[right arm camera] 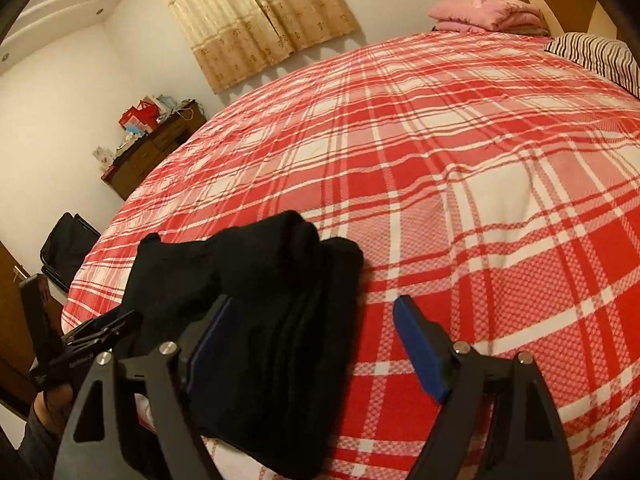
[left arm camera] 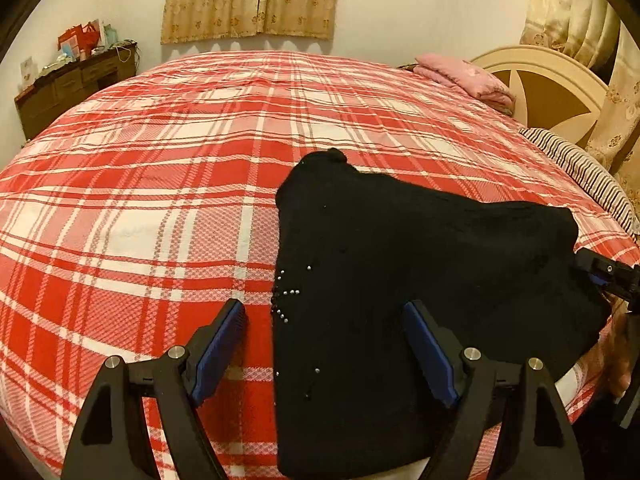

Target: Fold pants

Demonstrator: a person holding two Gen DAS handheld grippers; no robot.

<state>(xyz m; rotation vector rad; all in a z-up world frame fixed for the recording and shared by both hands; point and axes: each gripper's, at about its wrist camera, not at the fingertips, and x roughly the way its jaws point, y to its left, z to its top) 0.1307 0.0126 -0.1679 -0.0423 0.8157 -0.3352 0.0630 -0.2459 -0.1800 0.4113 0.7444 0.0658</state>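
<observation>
One red plaid bed [left arm camera: 160,184], one folded pair of black pants [left arm camera: 400,280] on it, your two grippers, left gripper [left arm camera: 324,344] and right gripper [right arm camera: 312,344], both spread wide, pinching nothing.

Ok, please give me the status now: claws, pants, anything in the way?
Left claw open, right claw open, nothing gripped. Black pants lie bunched, partly folded, on the plaid bed. Nothing in the way.

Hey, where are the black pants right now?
The black pants lie folded on the red plaid bedspread at the near edge of the bed, between the open left tongs and right tongs.
</observation>
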